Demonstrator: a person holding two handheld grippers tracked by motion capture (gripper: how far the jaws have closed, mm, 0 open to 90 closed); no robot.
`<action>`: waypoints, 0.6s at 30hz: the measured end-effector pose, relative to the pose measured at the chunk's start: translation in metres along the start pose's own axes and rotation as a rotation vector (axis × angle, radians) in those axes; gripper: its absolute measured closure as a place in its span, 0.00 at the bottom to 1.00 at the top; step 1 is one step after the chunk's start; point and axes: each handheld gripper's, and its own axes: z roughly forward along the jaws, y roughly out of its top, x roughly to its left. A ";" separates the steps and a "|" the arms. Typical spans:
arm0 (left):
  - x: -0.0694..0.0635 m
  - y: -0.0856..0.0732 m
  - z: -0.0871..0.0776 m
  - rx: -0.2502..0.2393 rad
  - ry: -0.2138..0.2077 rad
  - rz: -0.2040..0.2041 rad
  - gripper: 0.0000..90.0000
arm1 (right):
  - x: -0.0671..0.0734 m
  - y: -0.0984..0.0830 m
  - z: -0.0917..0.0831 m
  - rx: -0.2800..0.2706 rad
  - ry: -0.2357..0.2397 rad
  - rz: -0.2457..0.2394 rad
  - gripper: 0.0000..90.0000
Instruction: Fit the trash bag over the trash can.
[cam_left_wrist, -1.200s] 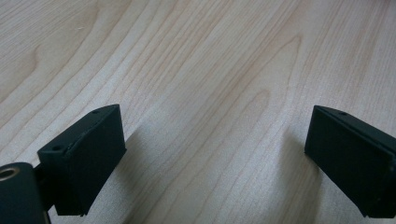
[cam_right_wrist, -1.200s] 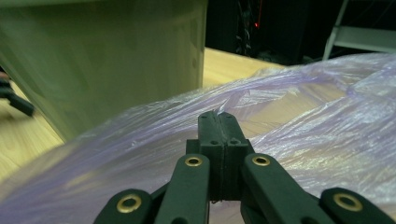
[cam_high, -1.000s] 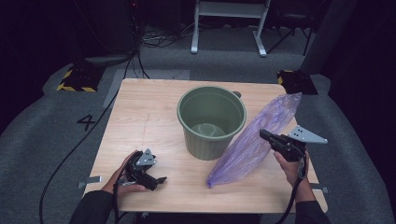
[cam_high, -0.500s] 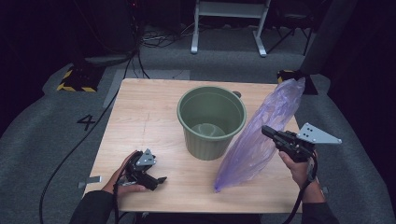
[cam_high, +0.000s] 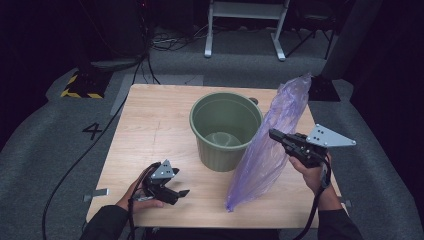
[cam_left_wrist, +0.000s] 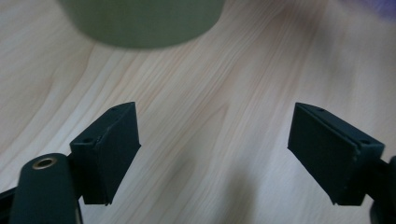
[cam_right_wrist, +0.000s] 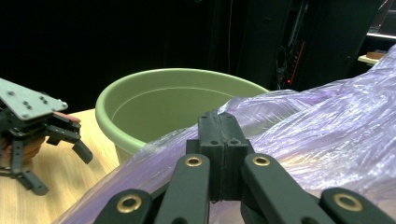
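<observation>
Dark floor and black stands ring a pale wooden surface (cam_high: 150, 125) that carries everything here.

On the right hand-held gripper (cam_high: 274, 134), the jaws are pressed together on a fold of the purple plastic bag (cam_high: 267, 150) — in the right gripper view the two black pads meet with the thin film pinched between them (cam_right_wrist: 218, 135). A grey three-cornered plate sits on top of this hand-held gripper, and the person's right hand (cam_high: 312, 172) grips it from below, just right of the bucket. The bag hangs long and slanted against the right side of the green bucket (cam_high: 225, 130): its top rises past the bucket's rim toward the far edge of the surface, and its lower end reaches down to the surface in front of the bucket and to its right.

Over on the left hand-held gripper (cam_high: 181, 192), the jaws stand wide apart with bare wood between them and nothing held; they have just been closing a little. It sits low over the surface in front of the bucket and to its left, held by the person's left hand (cam_high: 137, 192), with a cable trailing off the near edge. In the left gripper view the bucket's base (cam_left_wrist: 140, 23) lies ahead of the jaws — well apart from them.

The bucket stands upright near the middle of the surface, its mouth open.
</observation>
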 end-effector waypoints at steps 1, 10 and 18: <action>-0.003 0.005 0.000 -0.016 -0.007 0.002 0.18 | 0.000 0.000 0.001 0.001 0.001 -0.002 1.00; -0.027 0.044 0.023 -0.042 -0.058 0.085 0.17 | 0.004 -0.001 0.013 0.013 -0.002 -0.011 1.00; -0.047 0.078 0.042 -0.079 -0.108 0.120 0.17 | 0.005 -0.003 0.020 0.030 -0.004 -0.017 1.00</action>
